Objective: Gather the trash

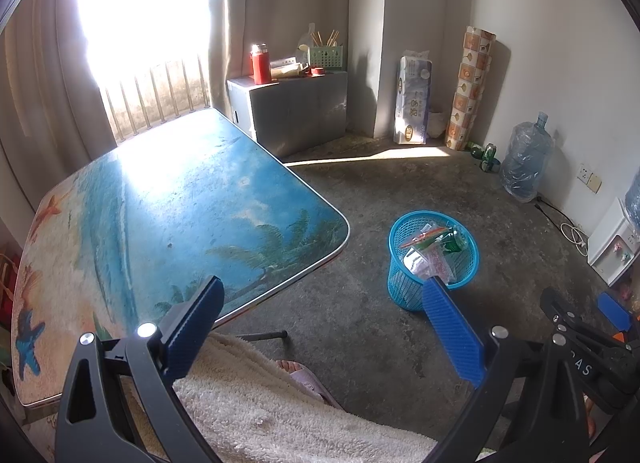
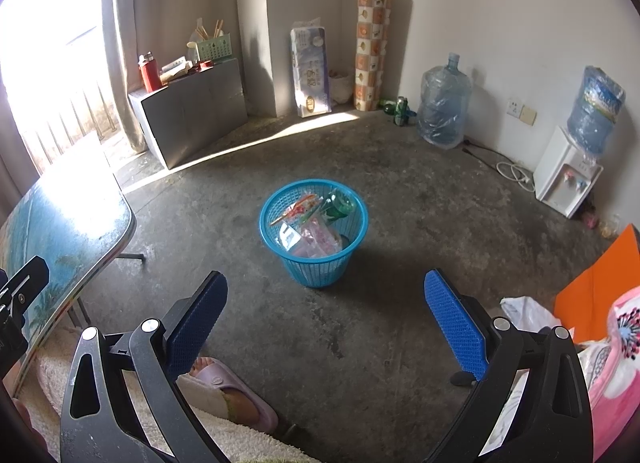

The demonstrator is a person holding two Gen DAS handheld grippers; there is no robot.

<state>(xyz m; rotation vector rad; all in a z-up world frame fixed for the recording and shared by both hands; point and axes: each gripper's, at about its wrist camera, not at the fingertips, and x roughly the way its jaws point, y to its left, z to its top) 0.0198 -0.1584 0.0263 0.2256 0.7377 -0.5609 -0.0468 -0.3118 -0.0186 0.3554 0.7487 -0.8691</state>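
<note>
A blue mesh basket (image 2: 320,267) stands on the concrete floor, also in the left wrist view as the basket (image 1: 404,287). Inside it lie plastic wrappers (image 2: 314,241) and a green bottle (image 2: 339,205). My right gripper (image 2: 325,287) hovers open in front of the basket with nothing between its blue fingers. My left gripper (image 1: 324,291) is open and empty above the near corner of the beach-print table (image 1: 180,215). The right gripper (image 1: 580,327) shows at the right edge of the left wrist view.
A person's slippered foot (image 2: 236,391) and fleecy trouser leg (image 1: 260,403) lie below the grippers. A grey box (image 2: 192,111) with a red flask, a tissue pack (image 2: 310,71), water jugs (image 2: 442,103) and a dispenser (image 2: 564,175) line the walls. An orange sheet (image 2: 600,283) and pink cloth lie right.
</note>
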